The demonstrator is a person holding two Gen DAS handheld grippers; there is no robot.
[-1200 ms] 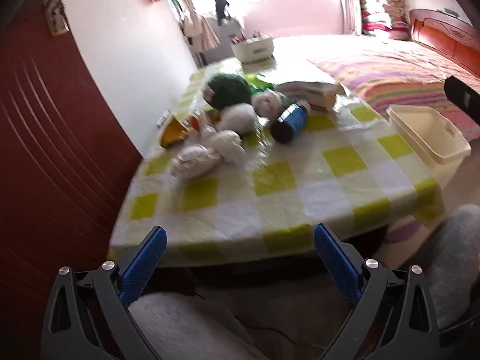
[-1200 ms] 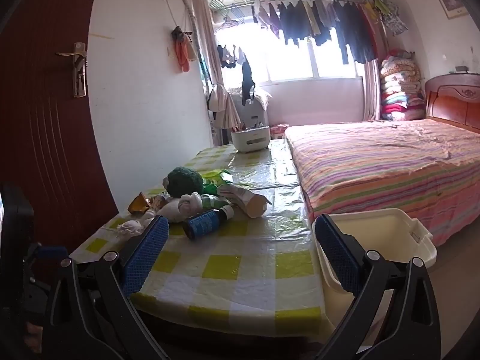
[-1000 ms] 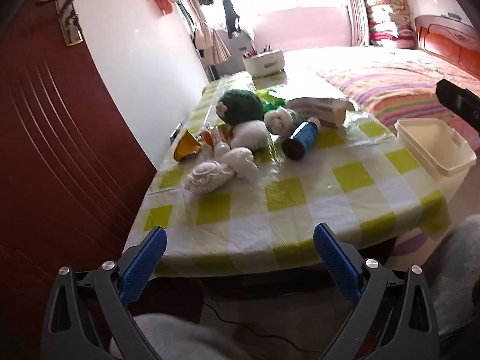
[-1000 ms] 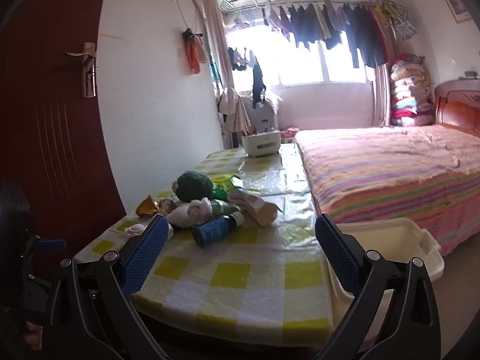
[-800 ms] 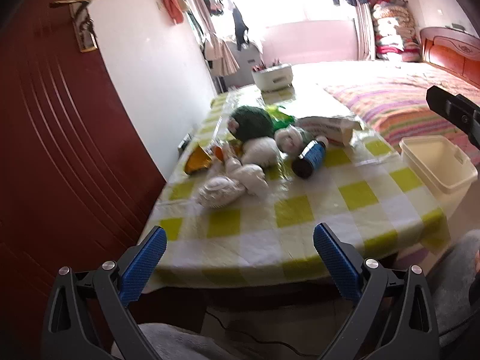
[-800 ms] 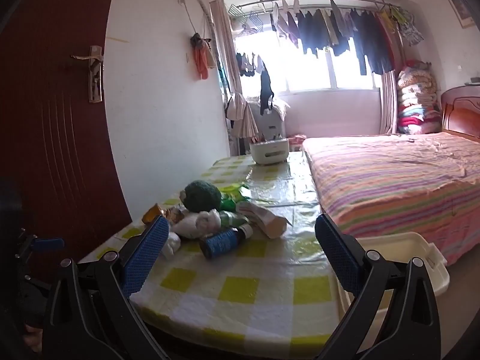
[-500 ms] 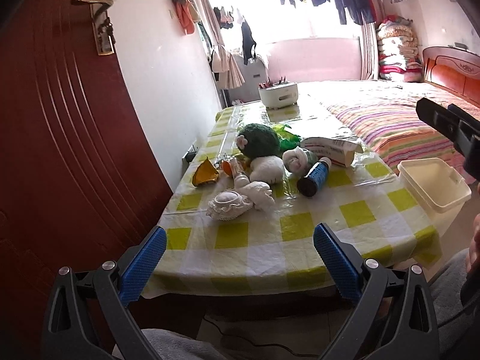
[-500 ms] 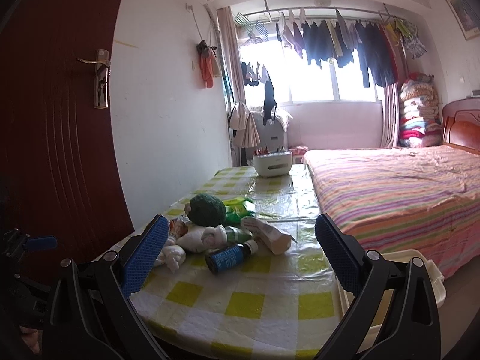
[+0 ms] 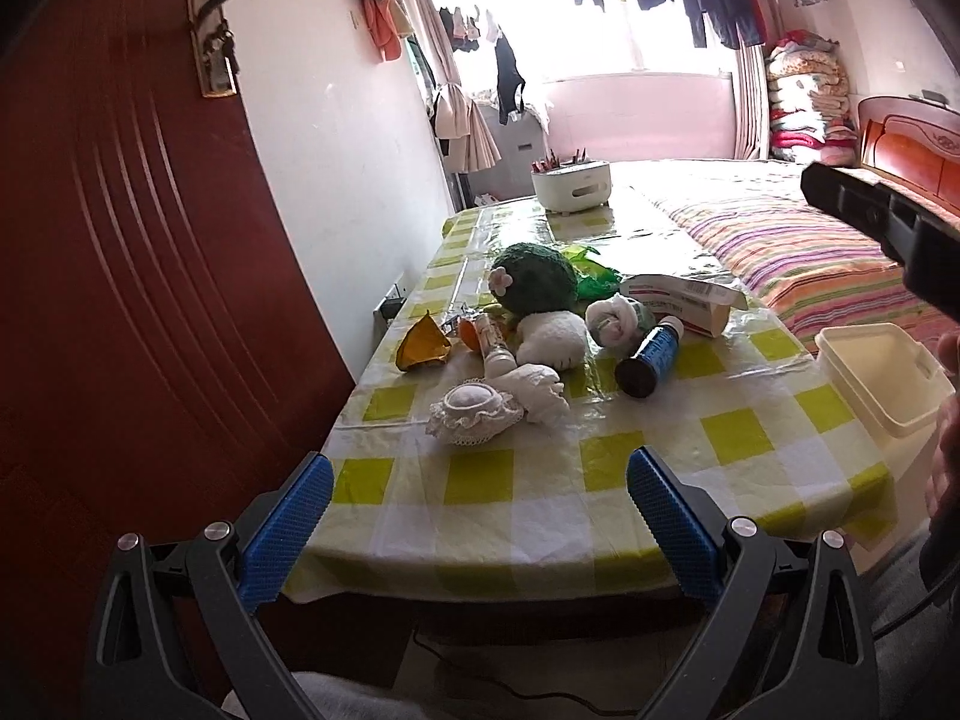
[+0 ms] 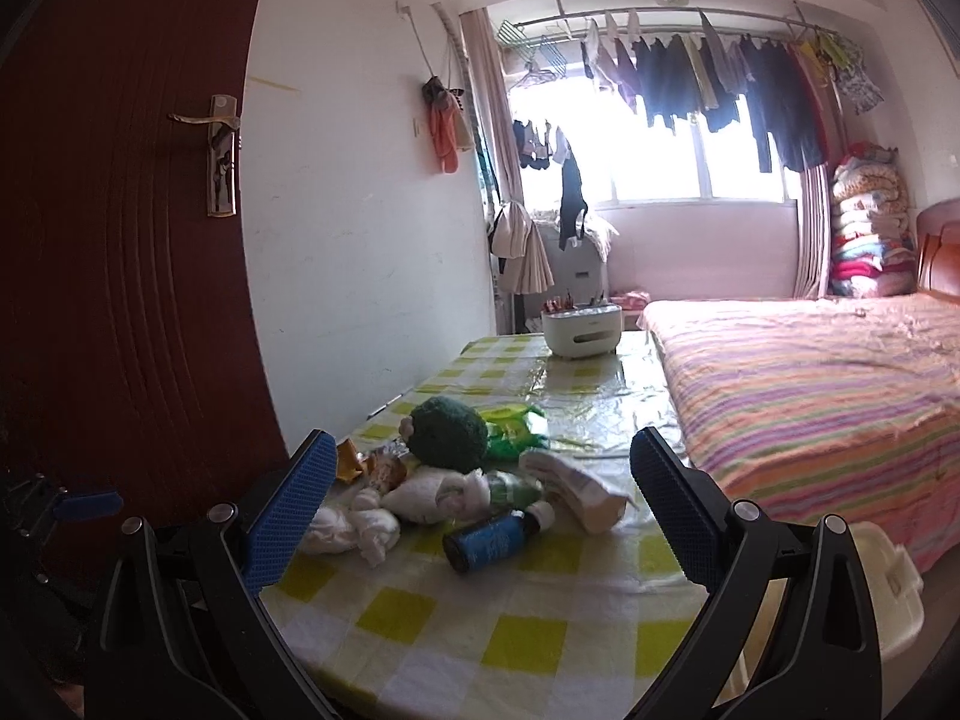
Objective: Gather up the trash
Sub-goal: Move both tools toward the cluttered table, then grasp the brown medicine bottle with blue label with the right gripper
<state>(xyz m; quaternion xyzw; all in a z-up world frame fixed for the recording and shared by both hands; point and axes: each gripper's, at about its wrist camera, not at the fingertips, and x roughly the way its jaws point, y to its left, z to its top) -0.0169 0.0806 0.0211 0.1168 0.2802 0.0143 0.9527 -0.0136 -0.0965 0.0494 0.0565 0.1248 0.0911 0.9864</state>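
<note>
A pile of trash lies on the yellow-checked table (image 9: pixel 600 468): a dark blue bottle (image 9: pixel 651 354) on its side, crumpled white tissues (image 9: pixel 534 393), a white frilly piece (image 9: pixel 471 414), an orange wrapper (image 9: pixel 423 348), a flattened carton (image 9: pixel 684 300) and a green plush ball (image 9: pixel 534 279). In the right wrist view the bottle (image 10: pixel 498 537) and tissues (image 10: pixel 354 528) lie ahead. My left gripper (image 9: pixel 474 516) is open and empty before the table's near edge. My right gripper (image 10: pixel 480 498) is open and empty above the table's near part.
A cream plastic bin (image 9: pixel 882 378) stands off the table's right edge, also low right in the right wrist view (image 10: pixel 894 582). A white caddy (image 9: pixel 570 186) stands at the table's far end. A red door (image 9: pixel 120 270) is left, a striped bed (image 10: pixel 828 384) right.
Both grippers have risen and tilted up, so the table and room show from higher and farther back. Both stay open and empty. The trash has not moved.
</note>
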